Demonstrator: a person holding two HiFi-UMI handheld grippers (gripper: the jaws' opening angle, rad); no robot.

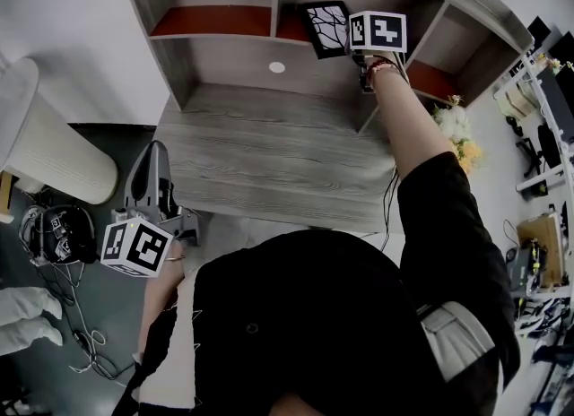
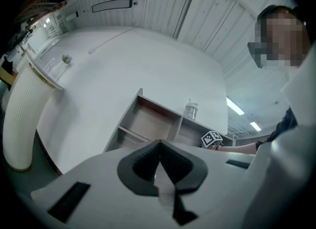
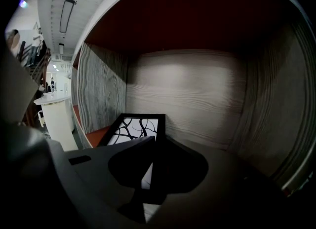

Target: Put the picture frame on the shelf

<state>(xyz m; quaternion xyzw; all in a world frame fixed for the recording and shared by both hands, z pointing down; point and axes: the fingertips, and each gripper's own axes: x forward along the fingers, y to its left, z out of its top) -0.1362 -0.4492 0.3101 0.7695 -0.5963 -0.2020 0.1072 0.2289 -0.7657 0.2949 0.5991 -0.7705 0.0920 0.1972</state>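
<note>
Pinching one side edge of the picture frame [image 3: 134, 128], the right gripper [image 3: 155, 141] has its jaws closed down on that black border, no gap that I can see. The frame is inside a red-floored compartment of the shelf [image 1: 215, 65], near the left wall and tilted; can't tell if its bottom actually sits on the floor yet. The left gripper [image 2: 159, 143] has its fingertips meeting with nothing between them.

Count-wise: one frame, two grippers, one marker cube on each, plus one glass jar [image 2: 190, 110] on top of the shelf unit.

Pose: the right arm is stretched way out into the shelf, and the left hand hangs back low by the person's body, gripper pointing roughly level at the unit.
</note>
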